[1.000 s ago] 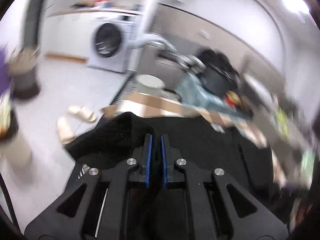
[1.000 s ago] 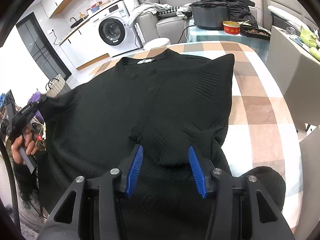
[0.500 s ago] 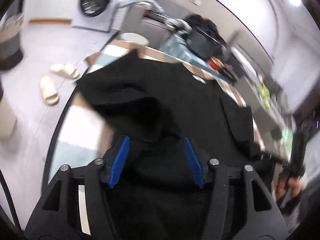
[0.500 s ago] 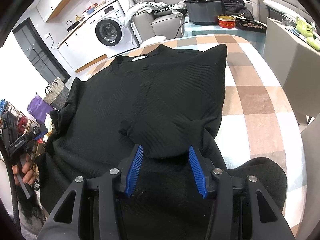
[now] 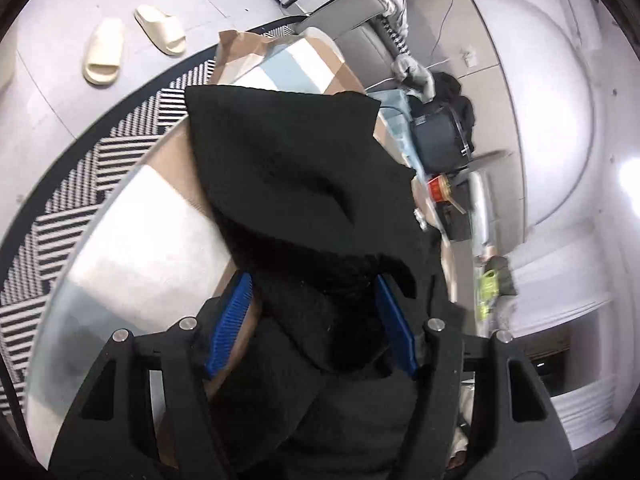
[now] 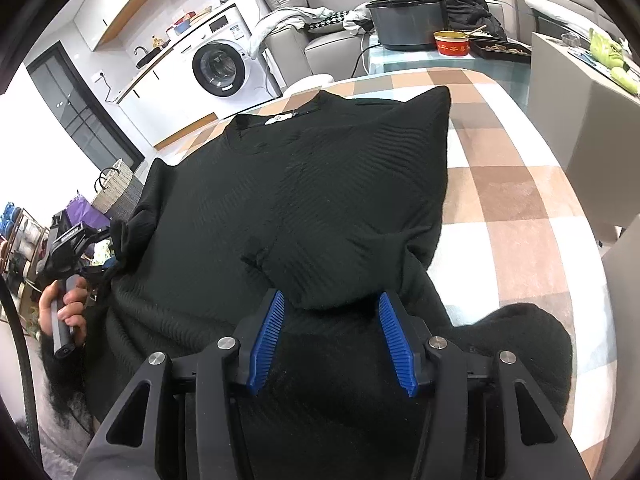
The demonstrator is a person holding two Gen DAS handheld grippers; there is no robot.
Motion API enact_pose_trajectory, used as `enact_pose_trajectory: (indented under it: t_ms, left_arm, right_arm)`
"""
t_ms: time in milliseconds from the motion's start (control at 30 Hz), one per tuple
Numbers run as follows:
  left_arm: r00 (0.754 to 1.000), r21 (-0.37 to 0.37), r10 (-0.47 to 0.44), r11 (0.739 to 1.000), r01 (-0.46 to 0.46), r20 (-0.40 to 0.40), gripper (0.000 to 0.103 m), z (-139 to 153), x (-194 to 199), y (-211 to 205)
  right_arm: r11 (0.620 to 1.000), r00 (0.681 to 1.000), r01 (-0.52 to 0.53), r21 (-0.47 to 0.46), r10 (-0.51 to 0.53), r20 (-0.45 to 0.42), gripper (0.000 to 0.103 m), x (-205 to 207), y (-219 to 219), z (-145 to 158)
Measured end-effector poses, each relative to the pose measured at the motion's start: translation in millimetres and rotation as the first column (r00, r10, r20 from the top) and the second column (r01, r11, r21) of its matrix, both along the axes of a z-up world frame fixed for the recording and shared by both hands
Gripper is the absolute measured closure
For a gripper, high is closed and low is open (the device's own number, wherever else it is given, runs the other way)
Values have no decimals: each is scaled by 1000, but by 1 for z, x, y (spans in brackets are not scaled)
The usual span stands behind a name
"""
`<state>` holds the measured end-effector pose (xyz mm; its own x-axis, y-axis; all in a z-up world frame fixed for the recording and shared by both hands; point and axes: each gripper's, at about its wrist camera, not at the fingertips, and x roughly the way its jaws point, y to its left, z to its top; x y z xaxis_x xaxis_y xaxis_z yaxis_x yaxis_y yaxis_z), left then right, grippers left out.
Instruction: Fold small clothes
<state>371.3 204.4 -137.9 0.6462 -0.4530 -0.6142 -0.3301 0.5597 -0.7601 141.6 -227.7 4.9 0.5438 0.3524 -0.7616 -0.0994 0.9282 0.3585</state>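
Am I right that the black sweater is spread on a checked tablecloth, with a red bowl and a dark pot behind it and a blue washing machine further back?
Nearly. The washing machine is white, not blue, as the right wrist view shows. The black sweater, checked tablecloth, red bowl and dark pot are as you say.

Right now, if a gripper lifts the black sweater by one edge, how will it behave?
Probably floppy: the black sweater drapes in soft folds over the checked tablecloth. Likely bulky rather than light, given its thick ribbed knit. It should drag, not slide cleanly.
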Motion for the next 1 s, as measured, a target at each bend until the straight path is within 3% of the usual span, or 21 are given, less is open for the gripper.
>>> enact_pose_trajectory:
  t_ms: [100,133,267,500,533,600,667,700,767,867,1000]
  left_arm:
    - [999,-7,12,1000,-12,50,79,0,8,-1]
    - [998,5,10,1000,-11,58,96,2,10,-1]
    - [993,107,-14,994,2,117,98,30,15,-7]
    - [952,273,-179,956,108,249,97,105,42,-64]
    - [943,282,-228,947,157,242,95,110,47,-81]
    - [922,321,-351,902,287,163,87,102,65,-123]
    - [894,340,-440,856,390,82,59,87,76,-151]
    - [887,343,-460,840,420,40,59,78,77,-160]
    - [884,334,-467,839,430,34,57,71,69,-161]
    - [899,335,-436,855,397,46,51,72,53,-143]
    - [949,318,-310,907,275,64,46,72,40,-100]
  right_arm:
    - [1000,1000,3,-3,-3,-3,52,0,0,-1]
    - [1000,1000,5,-3,-5,-4,52,1,1,-2]
    - [1000,1000,3,-2,-3,-6,51,2,3,-2]
    - [1000,1000,5,0,-5,-6,51,0,2,-1]
    - [1000,1000,5,-2,-5,-7,51,0,2,0]
    - [1000,1000,9,-5,-9,-4,51,-1,1,1]
    - [1000,1000,16,-8,-16,-6,51,-1,0,0]
    - [1000,1000,20,-8,-20,-6,51,-2,-1,0]
    - [1000,1000,23,-8,-23,-4,51,-4,-2,1]
    - [1000,1000,21,-10,-21,-2,51,-5,-2,0]
    - [1000,1000,21,-2,-21,-7,50,-2,0,-3]
